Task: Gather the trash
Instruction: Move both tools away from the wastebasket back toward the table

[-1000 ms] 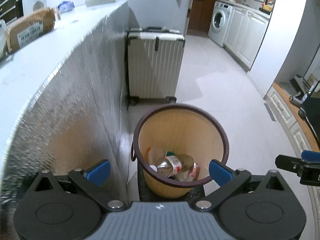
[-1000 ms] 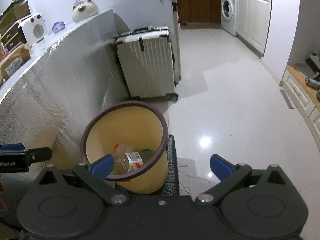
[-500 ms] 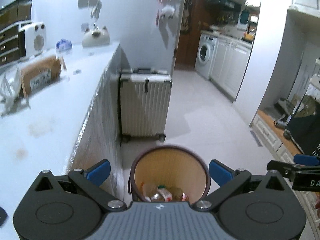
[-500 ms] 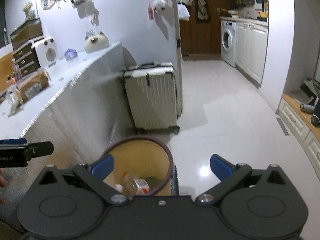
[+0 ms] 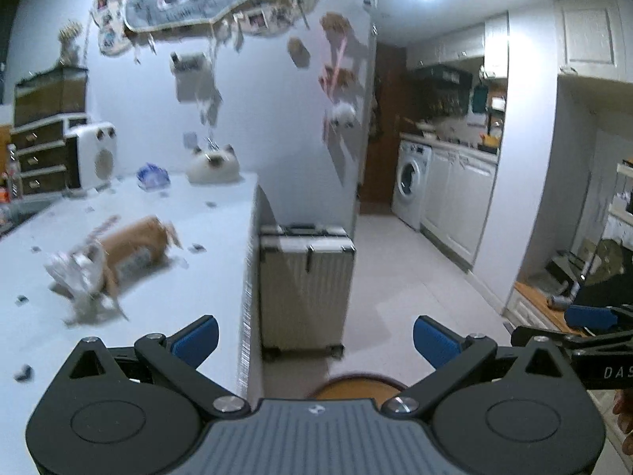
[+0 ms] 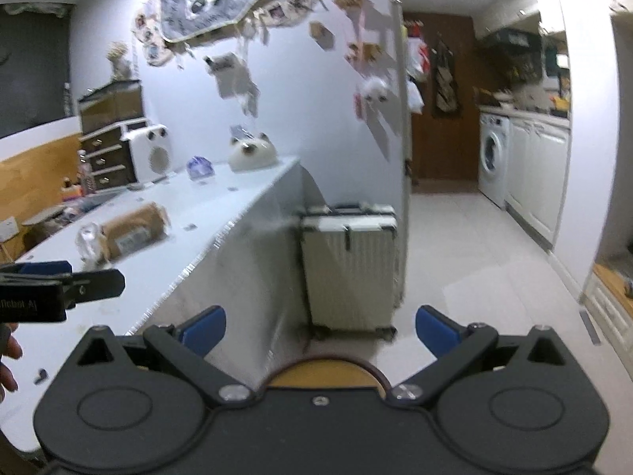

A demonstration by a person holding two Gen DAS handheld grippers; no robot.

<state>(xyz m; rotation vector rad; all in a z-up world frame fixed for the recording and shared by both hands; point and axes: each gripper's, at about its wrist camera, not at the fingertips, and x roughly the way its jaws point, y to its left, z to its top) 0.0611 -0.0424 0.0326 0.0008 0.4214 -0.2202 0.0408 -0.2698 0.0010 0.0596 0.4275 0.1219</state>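
My left gripper is open and empty, raised level with the white counter. My right gripper is open and empty beside it; its fingers also show at the right edge of the left wrist view. Only the far rim of the tan trash bin shows below both grippers, and in the right wrist view. On the counter lie a brown parcel with a crumpled clear wrapper at its near end; both also show in the right wrist view. Small scraps dot the counter.
A pale suitcase stands on the floor against the counter's end. A white cat-shaped holder, a blue packet and a white speaker-like box sit at the counter's back. Tiled floor runs to a washing machine.
Both grippers have risen and tilted up from over the bin to counter height. The bin has dropped almost out of view and the counter top has come into view.
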